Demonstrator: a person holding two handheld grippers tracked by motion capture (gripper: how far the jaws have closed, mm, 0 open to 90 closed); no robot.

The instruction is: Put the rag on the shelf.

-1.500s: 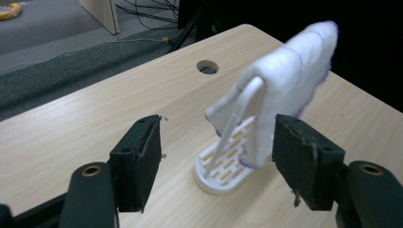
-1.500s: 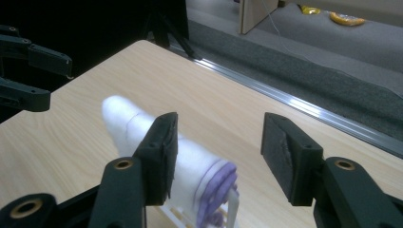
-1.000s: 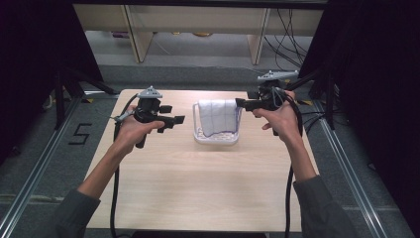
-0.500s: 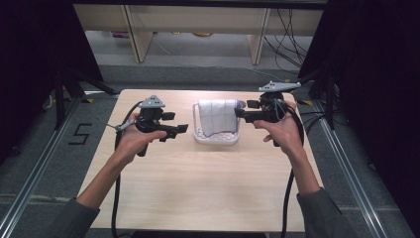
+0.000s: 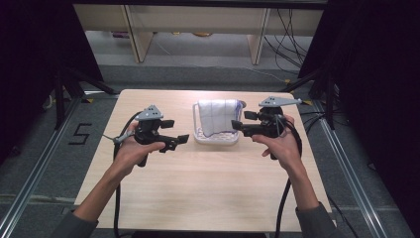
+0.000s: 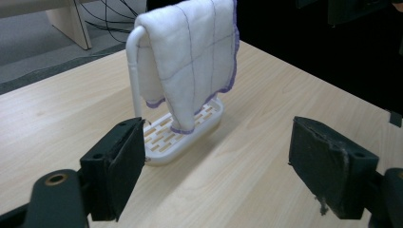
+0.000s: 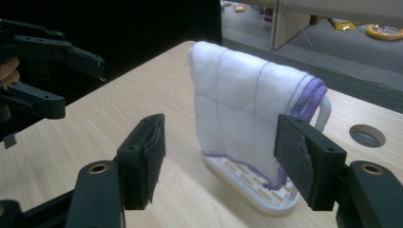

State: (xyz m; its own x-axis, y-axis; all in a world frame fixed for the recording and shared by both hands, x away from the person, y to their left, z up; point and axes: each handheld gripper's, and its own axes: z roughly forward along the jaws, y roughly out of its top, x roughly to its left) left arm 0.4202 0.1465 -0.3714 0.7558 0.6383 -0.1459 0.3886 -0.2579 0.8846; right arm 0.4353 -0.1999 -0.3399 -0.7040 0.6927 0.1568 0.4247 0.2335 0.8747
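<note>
— Cloth (image 5: 216,115) was what we looked at first: a soft white quilted piece with thin stitched grid lines and a purple hem, draped over the rounded bar of a white plastic rack (image 5: 200,135) near the far middle of the table (image 5: 208,193).

— We noted the rack's base was a slotted tray with rounded corners, and the cloth's lower edge hung down to it. How did we find the tools?

— We saw the left gripper (image 5: 179,140) held above the table left of the rack, jaws spread wide and empty, their black pads rough and frayed. The right gripper (image 5: 239,121) sat just beside the rack's right side, also gaping, clasping nothing.

— And the room around?

— We found pale wood-grain tabletop bare on the near half, with a round hole (image 7: 367,135) by the far right edge.
</note>
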